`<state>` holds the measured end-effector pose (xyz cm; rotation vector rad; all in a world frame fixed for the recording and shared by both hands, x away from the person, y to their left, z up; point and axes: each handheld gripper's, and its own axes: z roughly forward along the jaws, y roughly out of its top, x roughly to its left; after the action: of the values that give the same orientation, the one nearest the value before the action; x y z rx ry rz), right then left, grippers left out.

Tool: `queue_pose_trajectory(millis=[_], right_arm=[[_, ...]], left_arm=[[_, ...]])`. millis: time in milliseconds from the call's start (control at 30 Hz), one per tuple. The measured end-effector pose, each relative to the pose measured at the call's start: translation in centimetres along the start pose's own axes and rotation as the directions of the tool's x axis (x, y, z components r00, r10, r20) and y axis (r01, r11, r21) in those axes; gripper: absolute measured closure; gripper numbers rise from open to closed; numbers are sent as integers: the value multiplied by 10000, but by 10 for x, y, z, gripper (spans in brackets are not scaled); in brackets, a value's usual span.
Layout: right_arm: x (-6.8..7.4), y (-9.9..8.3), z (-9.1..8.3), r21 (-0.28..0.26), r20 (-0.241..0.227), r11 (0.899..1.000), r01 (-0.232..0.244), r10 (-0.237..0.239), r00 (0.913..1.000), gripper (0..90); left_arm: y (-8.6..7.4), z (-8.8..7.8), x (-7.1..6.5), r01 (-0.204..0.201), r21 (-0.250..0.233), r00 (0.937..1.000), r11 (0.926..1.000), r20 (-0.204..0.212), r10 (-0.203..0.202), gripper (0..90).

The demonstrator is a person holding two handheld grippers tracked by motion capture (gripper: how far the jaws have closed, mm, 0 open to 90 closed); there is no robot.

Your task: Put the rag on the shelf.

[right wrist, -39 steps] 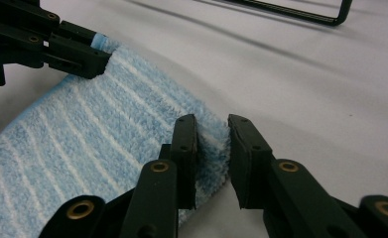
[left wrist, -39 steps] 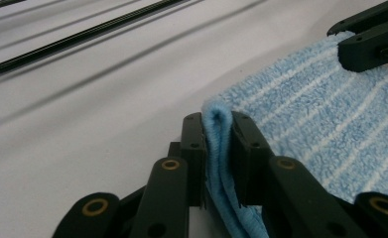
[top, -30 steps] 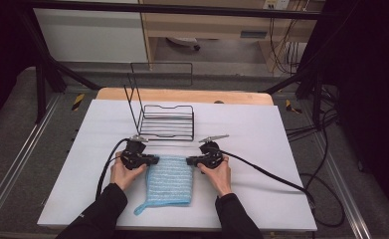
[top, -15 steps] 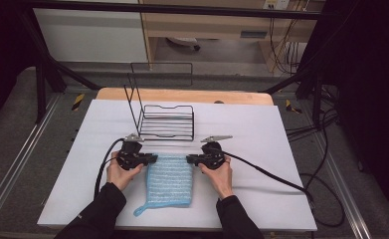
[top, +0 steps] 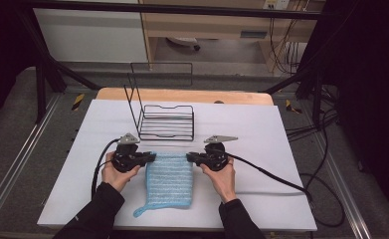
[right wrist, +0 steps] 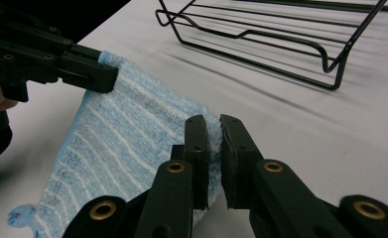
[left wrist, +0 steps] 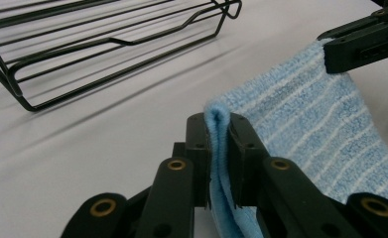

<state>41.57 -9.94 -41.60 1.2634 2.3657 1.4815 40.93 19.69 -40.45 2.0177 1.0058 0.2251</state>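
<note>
Ribbed blue terry cloth; wire rack

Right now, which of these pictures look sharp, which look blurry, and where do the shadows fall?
High view: soft all over, dark around the bright table. Left gripper view: cloth and jaws sharp, the rack throws soft shadows on the table. Right gripper view: near jaws slightly blurred, the cloth's weave crisp, the rack's shadow streaks lying toward the camera.
</note>
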Motion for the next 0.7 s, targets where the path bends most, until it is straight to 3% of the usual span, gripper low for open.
queue_pose_trajectory(millis=[533,700], right_arm=[[18,16,-15,-740,374,9927,957,-931,9950,834],[20,19,-19,-892,303,9917,929,-905,9954,835]], left_arm=[[8,-23,-11,-357,-795,9991,9962,-245,338,808],[11,-29,-14,-381,-1049,9992,9938,-187,363,809]])
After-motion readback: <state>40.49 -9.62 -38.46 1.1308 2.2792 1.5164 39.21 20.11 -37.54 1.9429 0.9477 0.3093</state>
